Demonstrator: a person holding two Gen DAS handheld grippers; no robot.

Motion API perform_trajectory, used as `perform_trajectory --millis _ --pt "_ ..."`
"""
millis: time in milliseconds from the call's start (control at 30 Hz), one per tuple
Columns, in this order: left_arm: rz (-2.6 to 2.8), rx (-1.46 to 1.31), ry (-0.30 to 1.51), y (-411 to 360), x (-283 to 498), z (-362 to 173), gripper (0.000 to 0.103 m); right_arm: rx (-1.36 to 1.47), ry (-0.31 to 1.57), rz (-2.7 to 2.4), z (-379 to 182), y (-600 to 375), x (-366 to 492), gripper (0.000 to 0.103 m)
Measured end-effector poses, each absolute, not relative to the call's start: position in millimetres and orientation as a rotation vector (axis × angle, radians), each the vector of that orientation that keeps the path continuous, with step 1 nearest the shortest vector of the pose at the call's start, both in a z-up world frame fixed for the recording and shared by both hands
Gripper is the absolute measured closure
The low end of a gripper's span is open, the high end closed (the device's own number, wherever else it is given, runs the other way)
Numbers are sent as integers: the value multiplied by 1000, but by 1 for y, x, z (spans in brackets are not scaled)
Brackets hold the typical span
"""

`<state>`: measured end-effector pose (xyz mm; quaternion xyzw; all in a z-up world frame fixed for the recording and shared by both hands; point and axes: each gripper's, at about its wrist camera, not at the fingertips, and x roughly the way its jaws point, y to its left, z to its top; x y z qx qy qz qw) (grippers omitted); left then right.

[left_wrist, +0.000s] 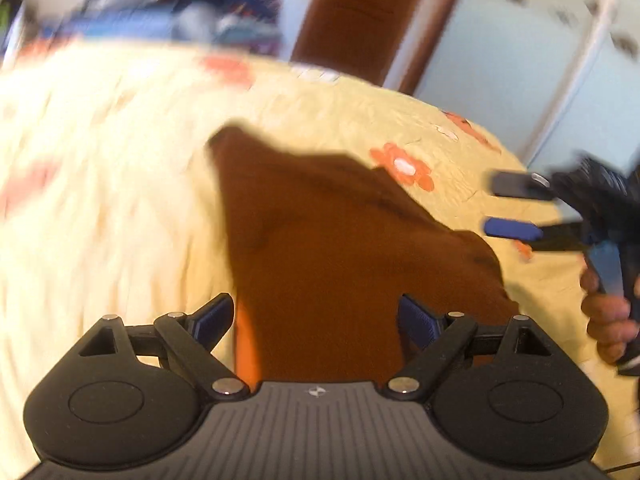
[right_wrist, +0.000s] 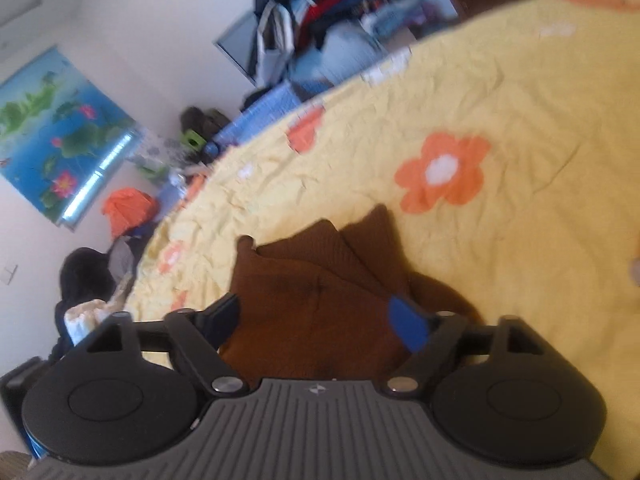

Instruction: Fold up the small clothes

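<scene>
The left gripper (left_wrist: pixel 314 316) has its fingers spread wide, the brown garment (left_wrist: pixel 340 248) lying between and beyond them on the yellow flowered bed (left_wrist: pixel 120 140). The right gripper (right_wrist: pixel 316 320) is likewise apart, poised over the same cloth, gripping nothing. This looks like the pause between folds: next, each gripper likely needs to close on an edge or corner. Motion blur smears the left view, and both gripper bodies hide the garment's near edge, so its shape and fold state stay unclear.
</scene>
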<state>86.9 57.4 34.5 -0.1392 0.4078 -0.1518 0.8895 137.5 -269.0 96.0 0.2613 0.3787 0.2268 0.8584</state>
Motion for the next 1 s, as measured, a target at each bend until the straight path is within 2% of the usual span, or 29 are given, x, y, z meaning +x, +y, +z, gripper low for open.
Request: perform_trajectory --millis 67,100,133,200,233,267,300,433,467,500,533,667,767,833,900,1000 --pt "-328 -395 904 69 84 23 13 521 792 468 102 -279 121 17" --pt "-325 -406 903 69 83 20 13 492 811 465 100 -280 118 26" --pt "-316 -371 888 62 78 21 13 454 839 468 95 -276 117 34" --pt "-306 -288 879 46 77 21 13 389 926 491 78 -259 122 76" --pt "-305 -248 871 39 75 21 13 352 951 487 69 -252 124 79" --pt "-300 -214 866 35 74 22 13 297 930 492 64 -247 127 88" --pt "-299 -196 864 34 74 21 13 281 918 506 62 -249 131 92" --pt "-298 -213 889 40 66 20 13 370 962 500 63 -268 147 92" --pt "-288 -227 894 42 65 21 13 327 958 495 69 -264 142 86" --pt "-281 -237 889 43 61 24 13 287 939 472 78 -260 135 67" --pt "-282 -232 873 43 56 27 13 262 901 442 90 -258 126 63" --pt "-338 -131 770 19 46 39 13 169 728 492 129 -232 79 62" --pt "-327 -4 784 -5 51 29 12 66 785 564 115 -202 65 63" --pt "-299 39 796 -7 53 16 3 -40 844 521 85 -193 66 68" --pt "-304 -36 822 2 56 13 3 -8 765 573 71 -207 61 71" --pt "-308 -76 849 9 56 13 3 70 804 558 79 -217 63 72"
